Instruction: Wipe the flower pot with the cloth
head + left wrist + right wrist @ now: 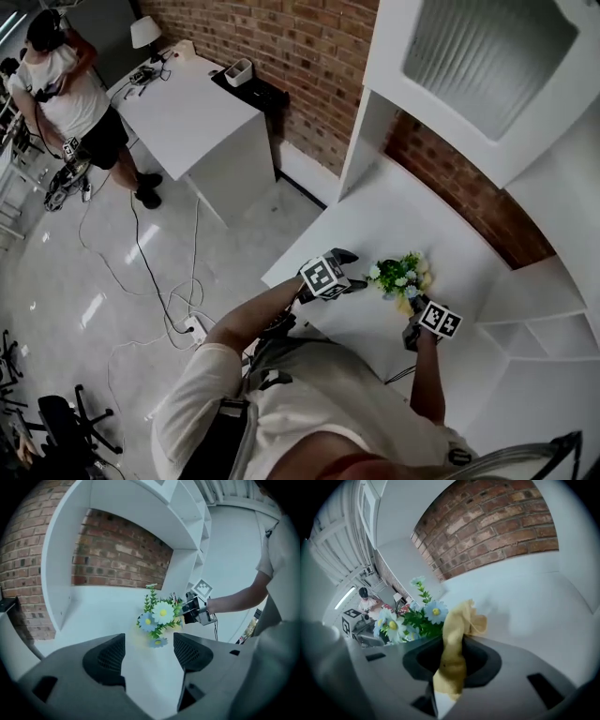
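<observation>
Red brick wall (497, 527) backs a white shelving unit, and the white counter (375, 211) at its foot carries the flower pot. Only its bunch of artificial daisies (159, 613) shows clearly; I cannot make out the pot's body under the blooms in any view.

The right gripper (452, 660) has its fingers pinched on a yellow cloth (452, 648), which stands up from between them and flops over in a loose tuft at the top. From these fingers the daisies lie ahead and to the left, just beside the cloth's tuft, though I cannot tell whether the two touch. In the head view this gripper (412, 314) sits on the person's side of the daisies, close under them.

The left gripper (149, 651) has its fingers spread wide with nothing between them but bare counter. The daisies stand straight ahead along its line, a little to the right of centre, with a clear strip of counter between them and the fingers. In the head view it (352, 272) is to the left of the daisies, near them but apart.

The right gripper is the nearer, and it carries the cloth. The pot's wall probably sits below the blooms, so the cloth likely has to drop lower and come in to the left, while the spread left fingers look placed to close on the pot and steady it.
</observation>
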`<state>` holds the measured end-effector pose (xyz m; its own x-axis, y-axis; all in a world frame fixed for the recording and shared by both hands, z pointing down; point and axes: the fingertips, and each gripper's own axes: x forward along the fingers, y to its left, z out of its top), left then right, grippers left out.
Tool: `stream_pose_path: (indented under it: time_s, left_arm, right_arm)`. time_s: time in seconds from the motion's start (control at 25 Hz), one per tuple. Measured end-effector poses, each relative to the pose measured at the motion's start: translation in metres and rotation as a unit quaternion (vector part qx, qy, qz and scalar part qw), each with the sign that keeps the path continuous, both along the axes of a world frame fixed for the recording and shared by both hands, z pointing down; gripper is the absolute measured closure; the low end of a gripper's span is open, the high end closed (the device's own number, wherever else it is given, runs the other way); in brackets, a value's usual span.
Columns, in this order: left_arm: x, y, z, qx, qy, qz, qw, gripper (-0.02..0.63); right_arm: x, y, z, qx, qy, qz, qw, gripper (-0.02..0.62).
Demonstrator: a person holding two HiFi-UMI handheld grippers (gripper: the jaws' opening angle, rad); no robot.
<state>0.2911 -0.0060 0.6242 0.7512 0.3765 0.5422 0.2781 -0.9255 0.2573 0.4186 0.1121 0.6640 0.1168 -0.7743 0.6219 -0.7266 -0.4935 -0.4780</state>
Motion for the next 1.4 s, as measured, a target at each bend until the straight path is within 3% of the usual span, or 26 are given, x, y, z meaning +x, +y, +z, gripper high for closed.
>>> stream_pose_path:
  time_s: [0.2, 0.44, 0.6, 0.8, 0.96, 1.12, 1.4]
  left_arm:
    - [0.014, 0.022, 0.009, -0.024, -0.009, 0.020, 0.9995, 0.284]
    - [0.015, 0.006, 0.023, 0.030, -0.013, -0.010, 0.9994, 0.285]
    - [0.019, 0.018, 0.032, 0.001, -0.017, -0.023, 0.9996, 0.285]
    - [0.004, 0.026, 0.047, 0.028, -0.022, -0.010, 0.9993, 0.319]
    - [0.007, -0.006, 0.041, 0.041, -0.006, -0.051, 0.9978, 0.314]
    - [0.024, -0.030, 0.036, 0.030, -0.019, -0.040, 0.9986, 0.290]
    - [0.025, -0.033, 0.040, 0.047, -0.018, -0.074, 0.9960, 0.282]
  right_arm:
    - [-0.015, -0.016, -0.005, 0.001, -0.004, -0.037, 0.999, 0.495]
    - [-0.026, -0.068, -0.007, -0.001, 0.008, -0.094, 0.996, 0.495]
    - [-0.025, -0.065, 0.006, -0.010, -0.006, -0.094, 0.996, 0.495]
    - [-0.045, -0.068, 0.023, -0.016, -0.009, -0.121, 0.992, 0.494]
    - [-0.039, -0.059, 0.038, -0.024, -0.031, -0.113, 0.993, 0.494]
    - [-0.019, -0.065, 0.025, -0.005, -0.023, -0.092, 0.995, 0.494]
    - [-0.031, -0.086, 0.026, -0.016, -0.008, -0.126, 0.992, 0.495]
